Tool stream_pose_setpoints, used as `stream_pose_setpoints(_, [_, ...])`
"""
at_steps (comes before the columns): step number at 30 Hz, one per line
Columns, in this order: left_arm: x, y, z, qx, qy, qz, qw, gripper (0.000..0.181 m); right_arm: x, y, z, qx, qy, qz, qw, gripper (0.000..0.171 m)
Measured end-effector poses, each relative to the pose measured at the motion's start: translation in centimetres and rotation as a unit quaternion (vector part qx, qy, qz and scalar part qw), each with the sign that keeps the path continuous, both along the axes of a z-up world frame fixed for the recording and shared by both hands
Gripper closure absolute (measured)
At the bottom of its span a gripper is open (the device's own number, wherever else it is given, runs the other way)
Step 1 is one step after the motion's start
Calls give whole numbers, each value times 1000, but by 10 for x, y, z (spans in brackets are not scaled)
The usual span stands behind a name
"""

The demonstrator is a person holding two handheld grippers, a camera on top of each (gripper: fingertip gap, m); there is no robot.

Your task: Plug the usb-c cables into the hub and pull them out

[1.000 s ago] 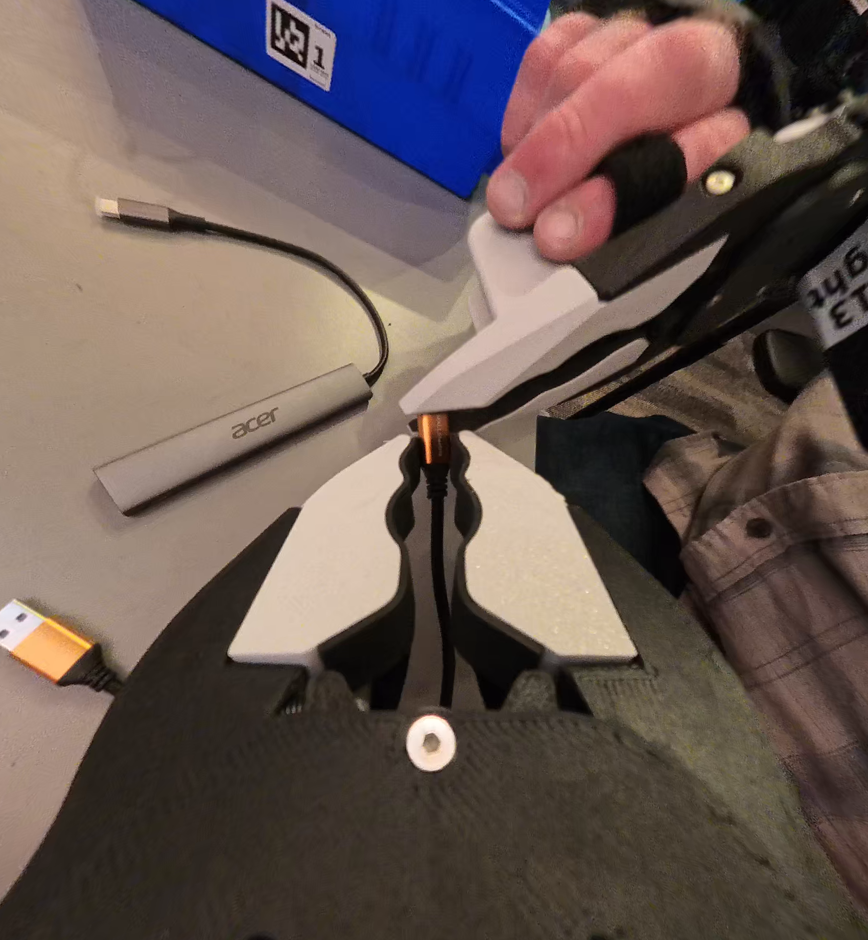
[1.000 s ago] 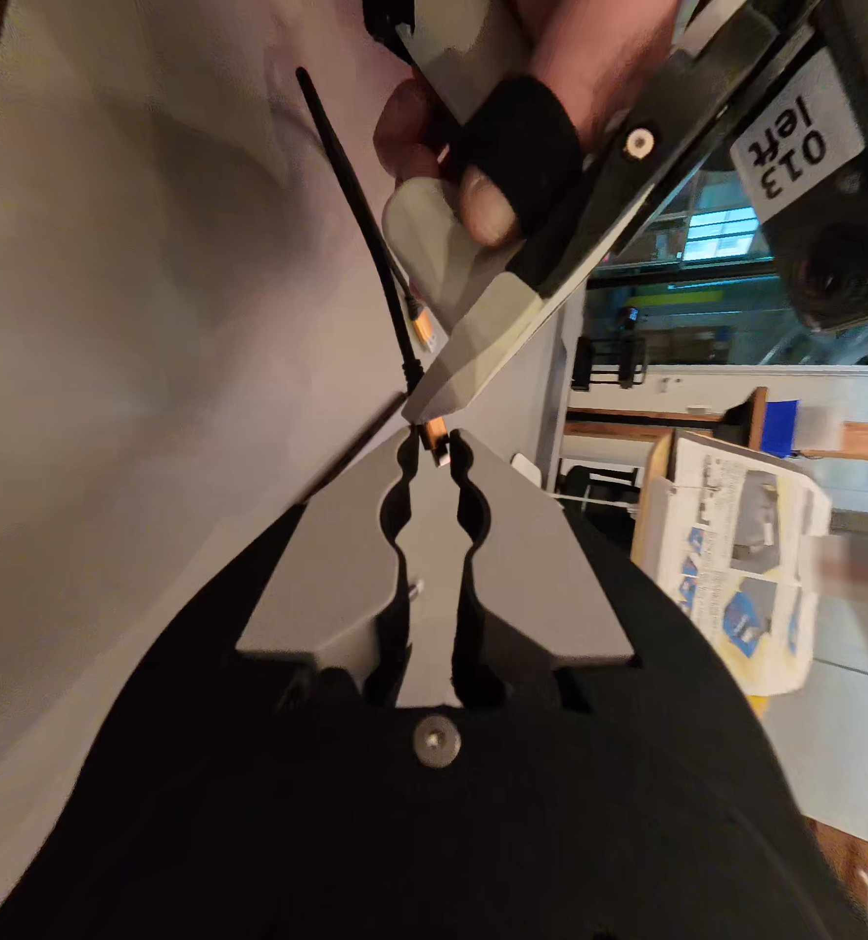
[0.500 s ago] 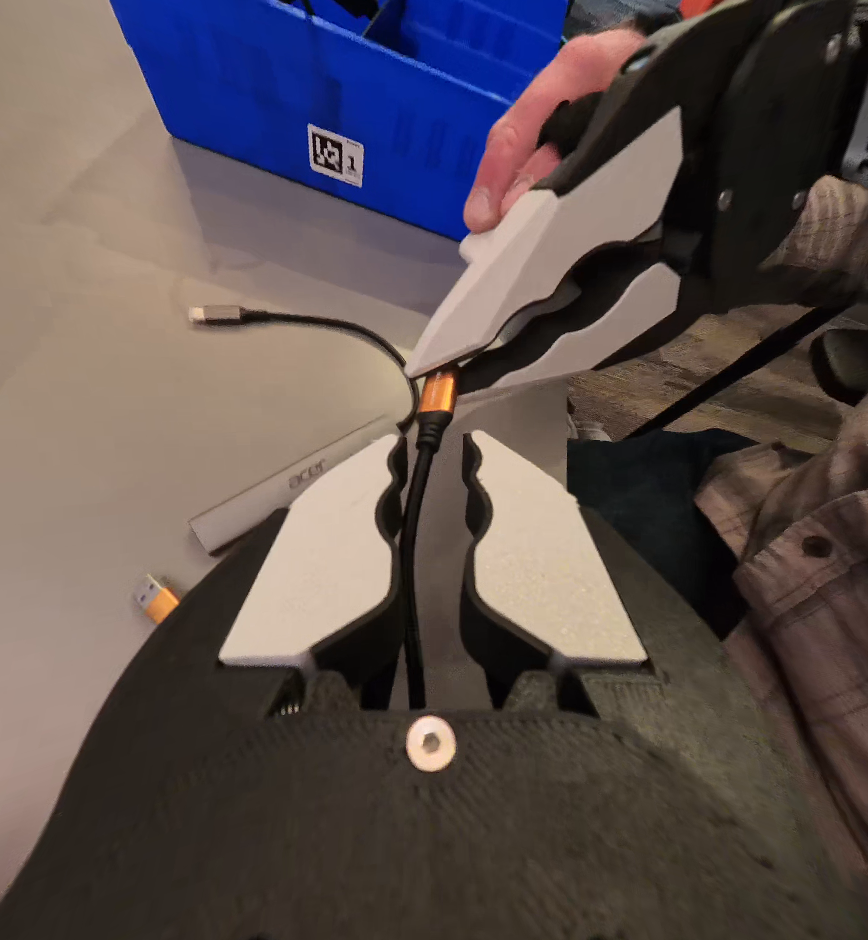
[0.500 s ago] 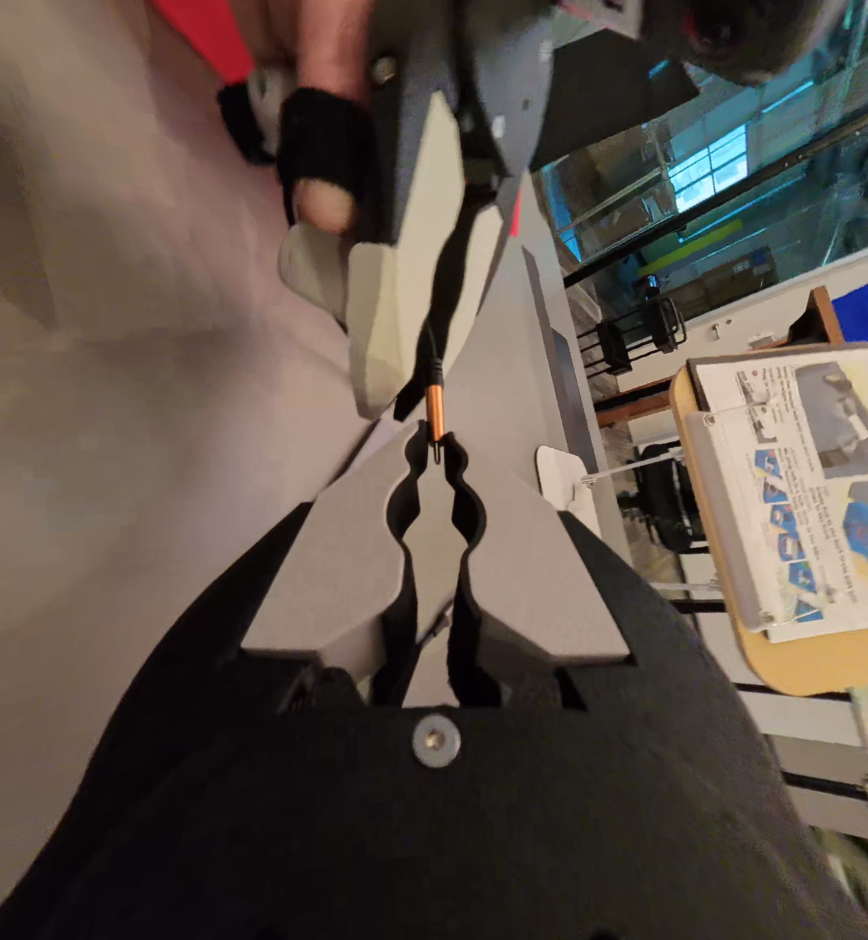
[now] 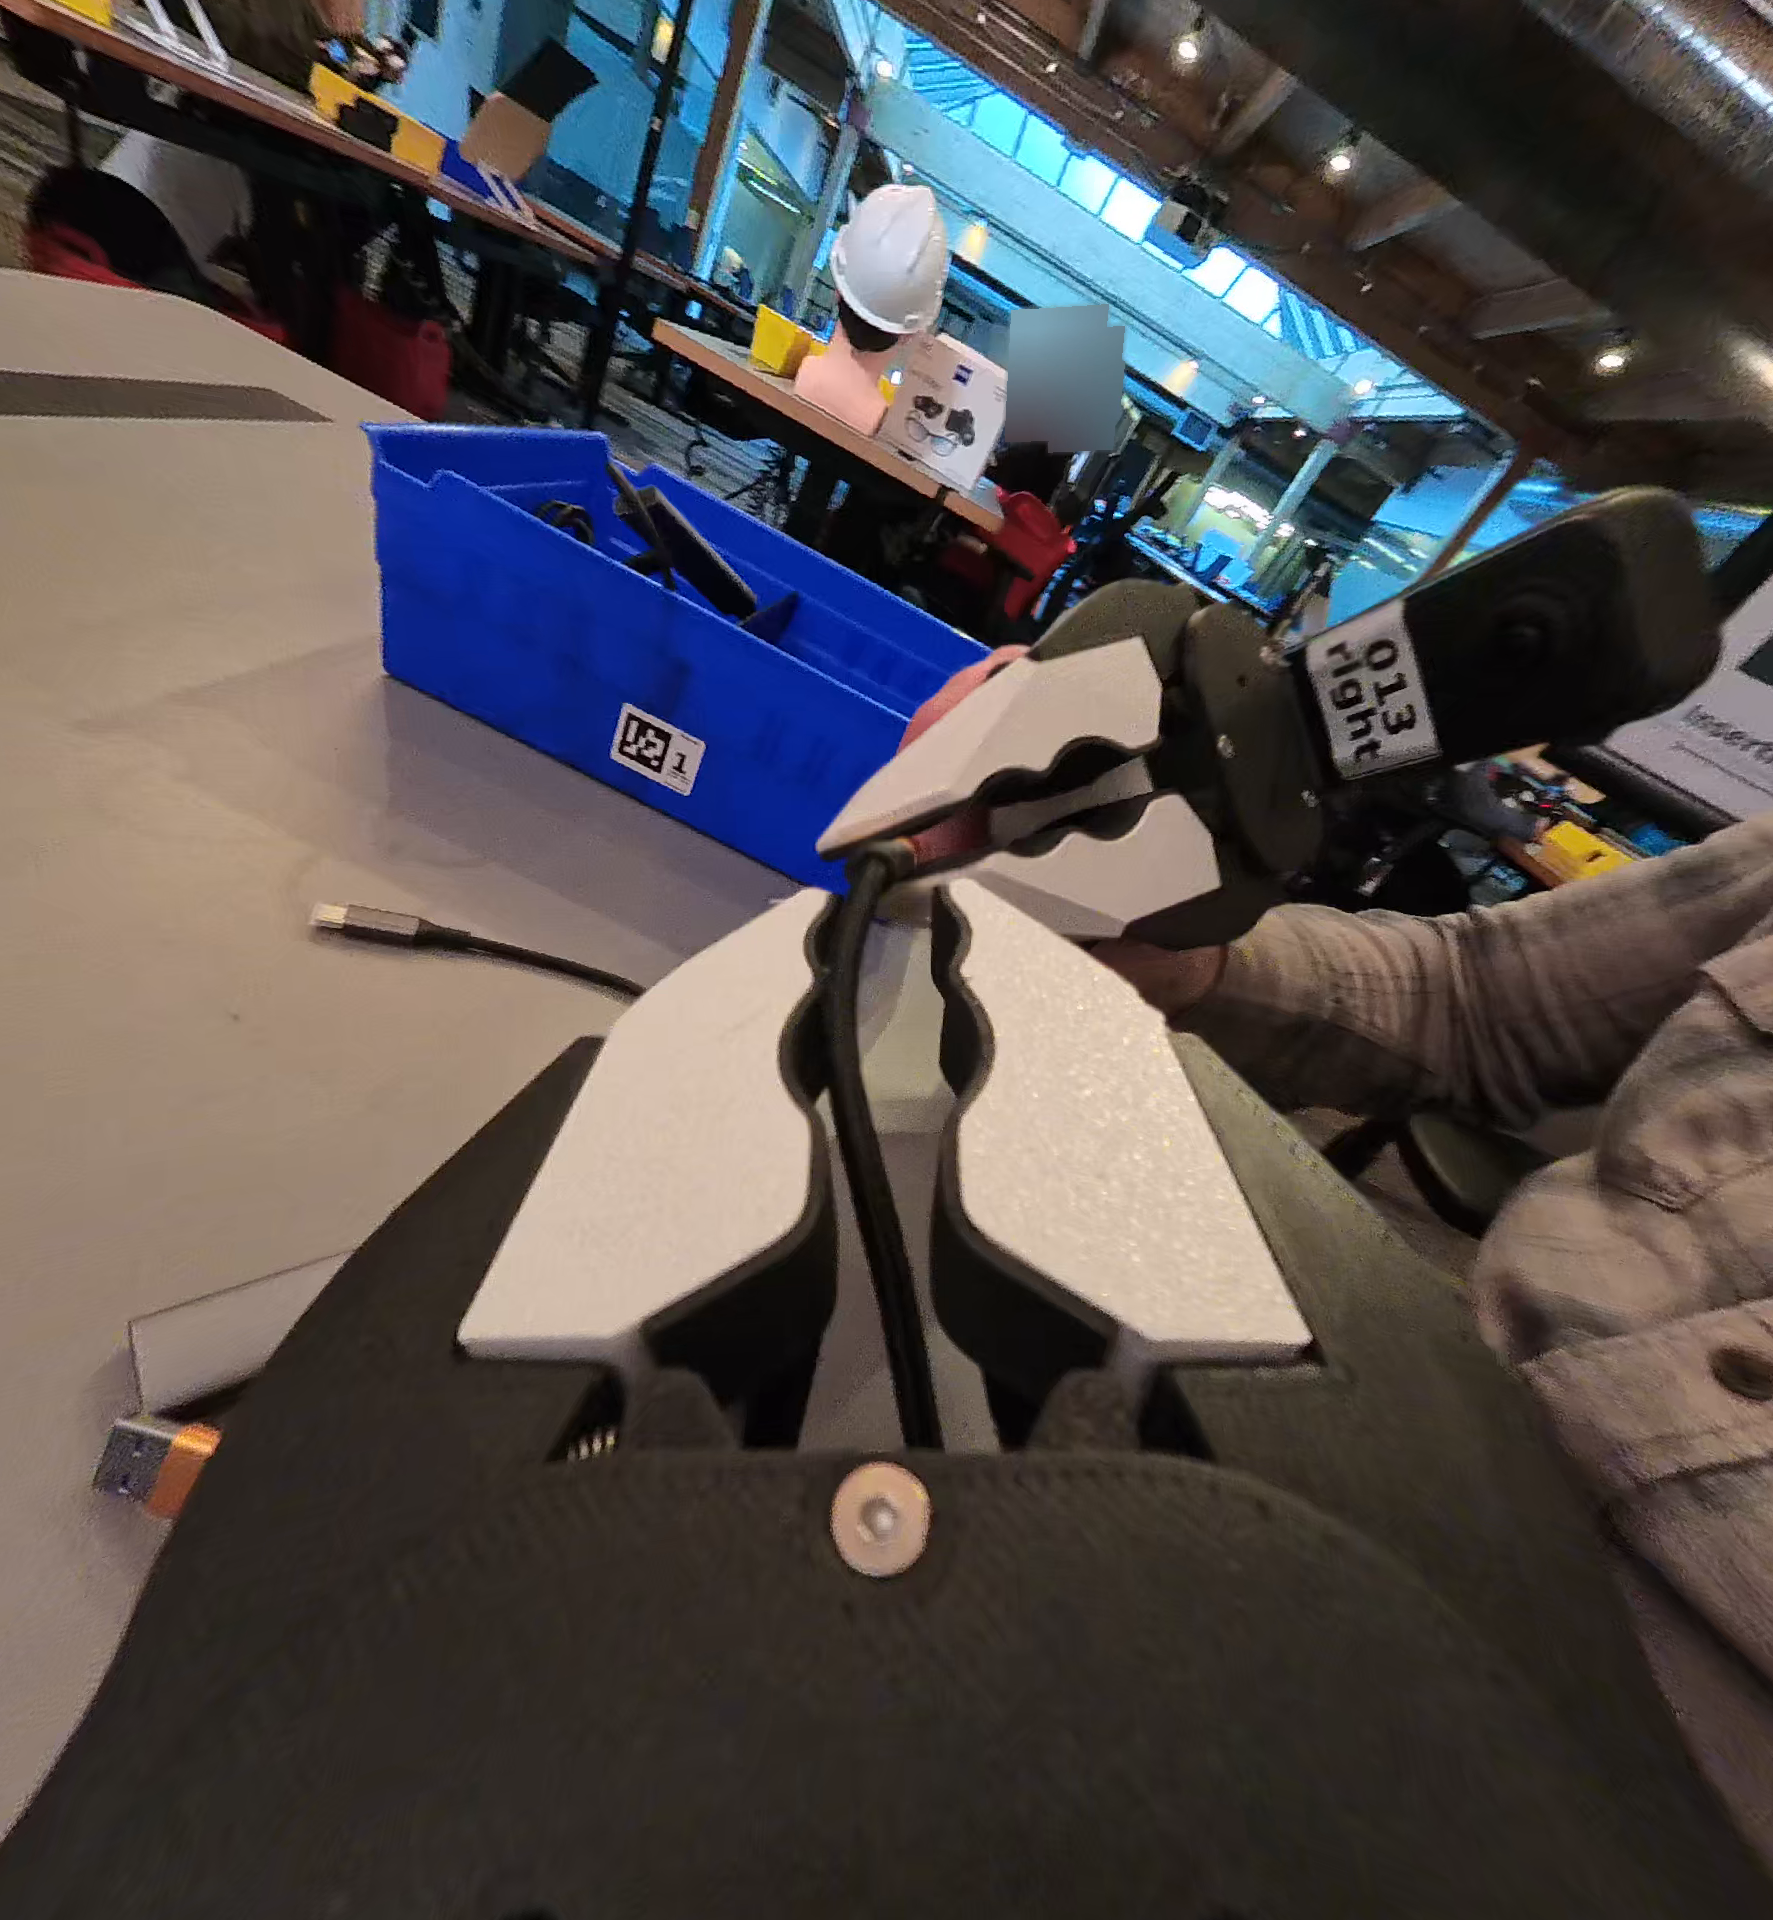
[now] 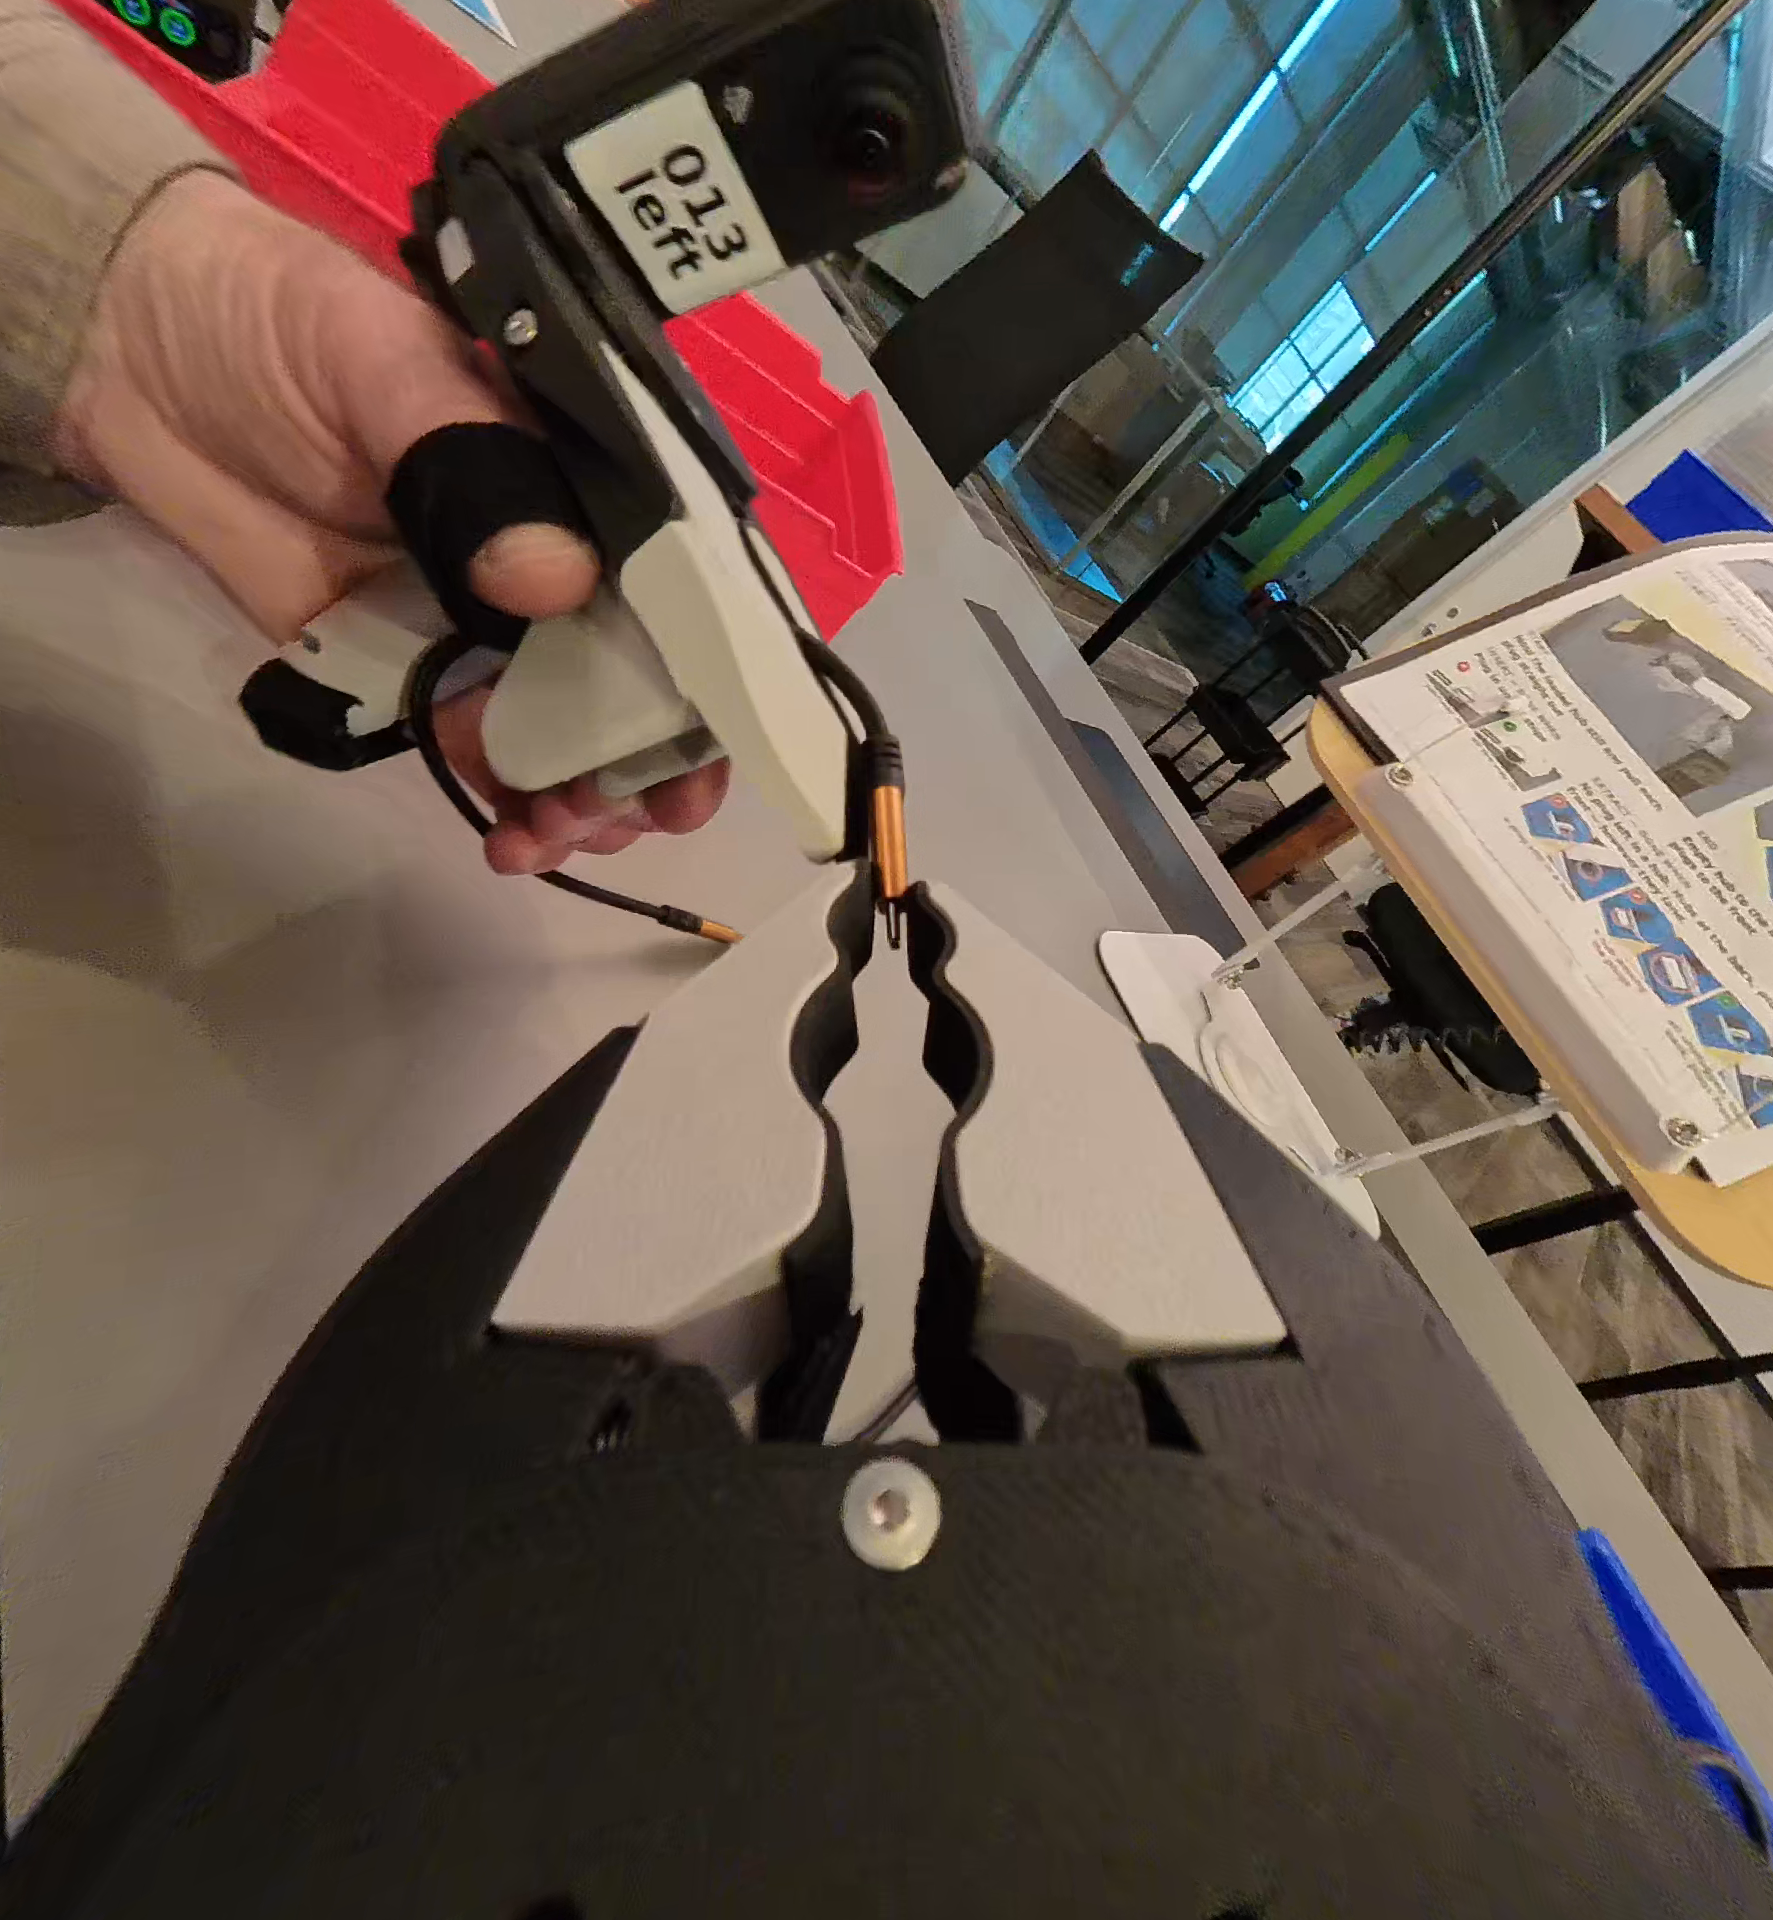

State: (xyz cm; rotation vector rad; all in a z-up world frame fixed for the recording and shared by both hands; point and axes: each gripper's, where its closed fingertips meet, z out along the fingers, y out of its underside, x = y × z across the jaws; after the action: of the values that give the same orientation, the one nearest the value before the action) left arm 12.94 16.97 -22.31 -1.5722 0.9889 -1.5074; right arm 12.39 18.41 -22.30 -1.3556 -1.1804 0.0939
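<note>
Our right gripper point(image 6: 897, 914) is clenched on the metal tip of the orange plug point(image 6: 890, 836), held in the air above the surface point(image 5: 134, 1039). Our left gripper point(image 5: 877, 914) stands released, the black cable point(image 5: 861, 1091) running loose between its fingers. The cable is light and limp, the plug small, stiff and likely slippery, so we judge the orange shell the better hold; the hub point(image 5: 207, 1335) lies by the near edge.

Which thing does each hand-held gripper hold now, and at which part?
Right hand-held gripper pinches the orange cable plug by its metal tip. Left hand-held gripper is open; the black cable passes between its fingers.
</note>
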Motion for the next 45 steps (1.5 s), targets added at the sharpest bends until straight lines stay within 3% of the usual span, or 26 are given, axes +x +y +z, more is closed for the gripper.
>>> stream_pose_setpoints(9, [4,4,15,-22,-49,43,998,170,0,-1,8,44,-28,-5,999,168])
stream_pose_setpoints(25, [2,7,14,6,-32,61,998,170,-2,4,5,37,-25,10,999,164])
stream_pose_setpoints(27, [-2,11,14,13,-31,75,997,170,-1,8,0,14,-23,5,1000,149])
stream_pose_setpoints(33, [-22,25,7,58,14,122,991,170,15,8,-16,-81,-8,-11,997,138])
stream_pose_setpoints(40, [-41,28,5,92,48,153,983,170,27,-6,-90,-270,-49,-39,961,112])
stream_pose_setpoints(45, [-48,29,3,109,61,170,978,170,26,-2,-118,-324,-77,-64,941,112])
